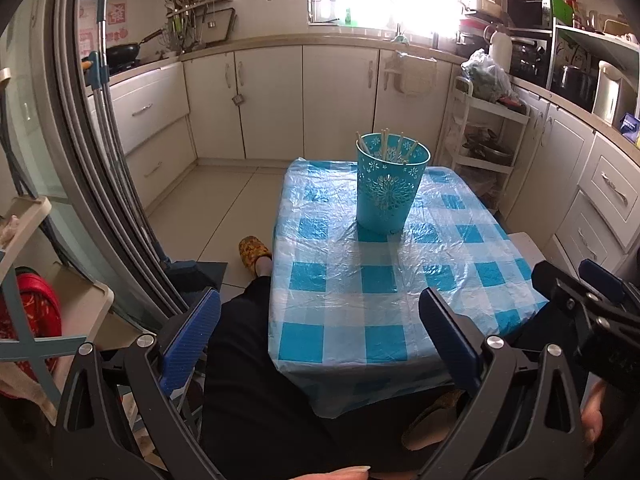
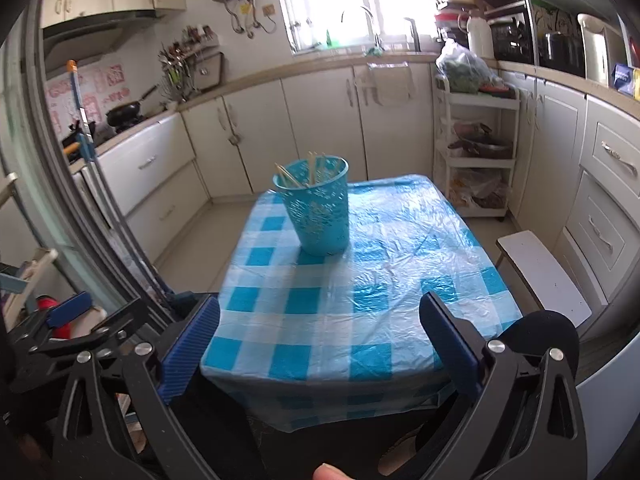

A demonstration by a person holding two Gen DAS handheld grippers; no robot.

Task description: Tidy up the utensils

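Note:
A teal plastic cup [image 1: 390,188] with a cut-out flower pattern stands upright at the far middle of the table [image 1: 340,288] and holds several wooden chopsticks [image 1: 386,145]. It also shows in the right wrist view [image 2: 318,210], with the chopsticks [image 2: 310,170] leaning in it. My left gripper [image 1: 320,332] is open and empty, held back over the table's near edge. My right gripper [image 2: 320,340] is open and empty, also at the near edge. The right gripper also shows at the right of the left wrist view [image 1: 600,304].
The table has a blue-and-white checked plastic cover [image 2: 360,280]. A white stool [image 2: 540,268] stands to its right. A white shelf cart [image 2: 476,152] stands beyond. Cabinets line the back and right. Mop handles [image 1: 104,140] and a sliding door frame are on the left. My leg [image 1: 248,360] is below.

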